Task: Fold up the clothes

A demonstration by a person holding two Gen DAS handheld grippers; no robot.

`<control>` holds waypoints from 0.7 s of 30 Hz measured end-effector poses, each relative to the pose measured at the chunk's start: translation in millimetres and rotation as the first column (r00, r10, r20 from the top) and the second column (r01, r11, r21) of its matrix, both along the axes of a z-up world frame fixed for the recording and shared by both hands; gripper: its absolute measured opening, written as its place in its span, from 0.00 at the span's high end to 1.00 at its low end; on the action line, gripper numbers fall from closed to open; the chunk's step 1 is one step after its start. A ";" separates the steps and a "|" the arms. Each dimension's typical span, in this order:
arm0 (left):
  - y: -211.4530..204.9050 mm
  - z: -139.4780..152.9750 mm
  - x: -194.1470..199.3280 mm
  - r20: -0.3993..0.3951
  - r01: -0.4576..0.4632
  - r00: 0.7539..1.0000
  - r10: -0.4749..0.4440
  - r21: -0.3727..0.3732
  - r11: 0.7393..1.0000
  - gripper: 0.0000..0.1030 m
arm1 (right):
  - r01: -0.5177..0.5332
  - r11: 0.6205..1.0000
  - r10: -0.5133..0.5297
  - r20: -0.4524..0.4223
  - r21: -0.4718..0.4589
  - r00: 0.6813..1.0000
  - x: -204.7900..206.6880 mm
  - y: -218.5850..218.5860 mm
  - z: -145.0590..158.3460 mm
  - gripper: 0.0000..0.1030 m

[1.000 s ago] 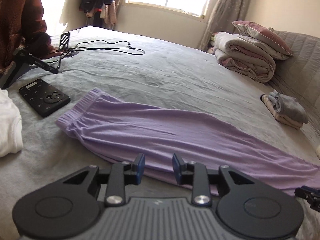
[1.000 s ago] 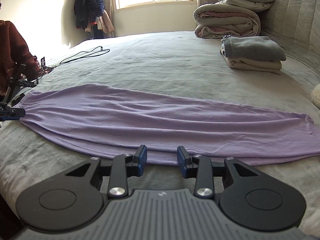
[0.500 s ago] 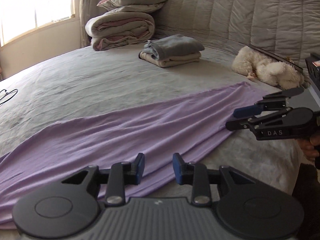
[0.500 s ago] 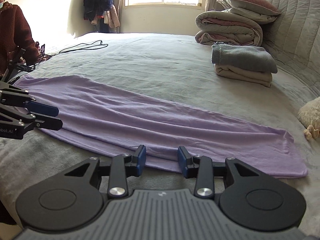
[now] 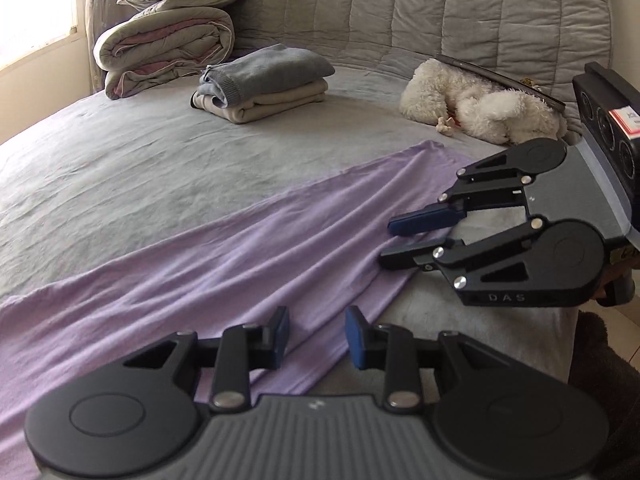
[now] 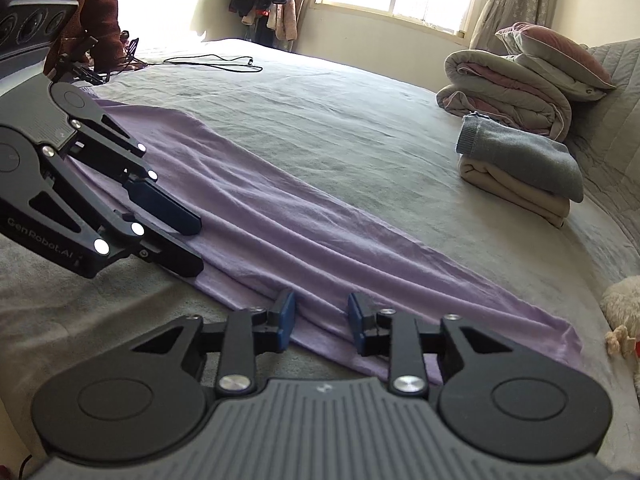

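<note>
Now the left gripper [image 5: 316, 338] has swung along the purple trousers [image 5: 240, 248] to their hem end, beside the right gripper [image 6: 320, 318]. Both are part-open over the near edge, the right closing, nothing pinched yet; a fold toward the waistband looks next. Ahead on the bed [image 5: 120, 160], a plush toy [image 5: 480, 104] and a folded stack [image 5: 264, 80] lie clear.

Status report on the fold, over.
Left gripper open, right gripper open, both at near edge of purple garment. Garment flat along bed. Nothing in the way.
</note>
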State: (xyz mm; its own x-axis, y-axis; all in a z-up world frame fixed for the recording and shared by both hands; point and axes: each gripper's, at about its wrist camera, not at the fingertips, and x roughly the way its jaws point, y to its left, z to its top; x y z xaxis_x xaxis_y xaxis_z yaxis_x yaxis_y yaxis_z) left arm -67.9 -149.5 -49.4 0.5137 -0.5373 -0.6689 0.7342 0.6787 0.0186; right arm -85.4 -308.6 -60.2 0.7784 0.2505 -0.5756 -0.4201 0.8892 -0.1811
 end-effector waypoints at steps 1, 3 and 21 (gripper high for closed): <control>-1.7 1.0 -1.0 0.003 0.004 1.000 -0.004 0.004 1.000 0.70 | 0.004 1.000 -0.004 0.001 0.006 1.000 0.0 -0.5 1.7 1.00; -5.1 3.4 -3.5 0.009 0.018 1.000 -0.018 0.012 1.000 0.70 | 0.017 0.999 -0.018 0.020 0.039 1.000 -3.1 -4.7 7.1 1.00; -26.3 6.3 -15.7 0.178 -0.076 0.983 0.042 0.188 0.979 0.74 | 0.045 0.986 -0.053 0.047 0.162 0.997 -7.7 -21.9 28.3 1.00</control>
